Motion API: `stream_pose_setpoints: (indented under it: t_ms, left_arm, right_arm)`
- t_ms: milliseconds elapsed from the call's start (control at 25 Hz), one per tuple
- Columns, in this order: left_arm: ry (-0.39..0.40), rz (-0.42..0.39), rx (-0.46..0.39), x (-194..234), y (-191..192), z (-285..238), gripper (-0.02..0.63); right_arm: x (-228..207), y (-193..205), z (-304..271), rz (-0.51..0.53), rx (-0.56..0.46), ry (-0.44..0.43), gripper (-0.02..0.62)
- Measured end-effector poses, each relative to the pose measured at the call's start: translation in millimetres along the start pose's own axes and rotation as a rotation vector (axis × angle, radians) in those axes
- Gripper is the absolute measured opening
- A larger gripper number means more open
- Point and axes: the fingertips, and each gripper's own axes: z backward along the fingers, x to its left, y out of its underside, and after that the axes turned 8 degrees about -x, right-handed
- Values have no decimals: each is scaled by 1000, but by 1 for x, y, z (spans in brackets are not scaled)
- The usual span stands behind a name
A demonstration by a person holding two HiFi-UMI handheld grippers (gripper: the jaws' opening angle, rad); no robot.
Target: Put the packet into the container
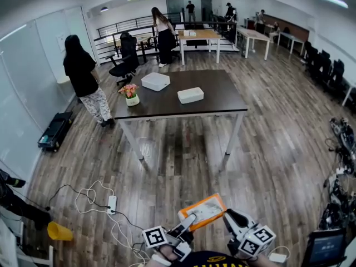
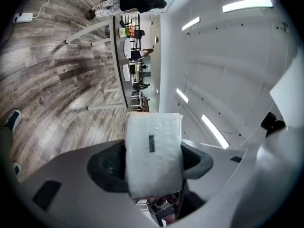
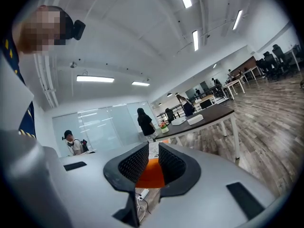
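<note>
A: Where is the packet (image 1: pixel 203 210) held?
B: Clamped in the jaws of the left gripper (image 1: pixel 188 222); those of the right gripper (image 1: pixel 229 218) are parted slightly round its edge. The container (image 1: pixel 190 95) is seen well ahead, on the table (image 1: pixel 219 88).

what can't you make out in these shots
Packet print: too small in head view, blurred in left gripper view.
Left white container, right white container: too distant in every view to tell lidded or open.
Whether the right hand-held gripper presses the packet: it sits edge-on in right gripper view.
</note>
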Motion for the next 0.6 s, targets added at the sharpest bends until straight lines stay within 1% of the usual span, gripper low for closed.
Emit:
stream_pose_setpoints:
  t_ms: [160, 240, 360, 480, 600]
  left_arm:
    - [10, 4, 29, 3, -45, -29, 272]
    - [26, -3, 37, 1, -72, -44, 272]
    - [70, -6, 53, -11, -108, -66, 272]
    - [102, -9, 82, -18, -132, -80, 272]
    - [96, 7, 101, -13, -147, -90, 272]
  right_arm:
    - [-7, -6, -53, 21, 18, 9, 99]
    - [-16, -10, -76, 36, 17, 39, 131]
    - [-30, -24, -107, 44, -1, 89, 184]
    - [-39, -35, -131, 32, -8, 121, 207]
    - [-44, -42, -149, 37, -10, 139, 212]
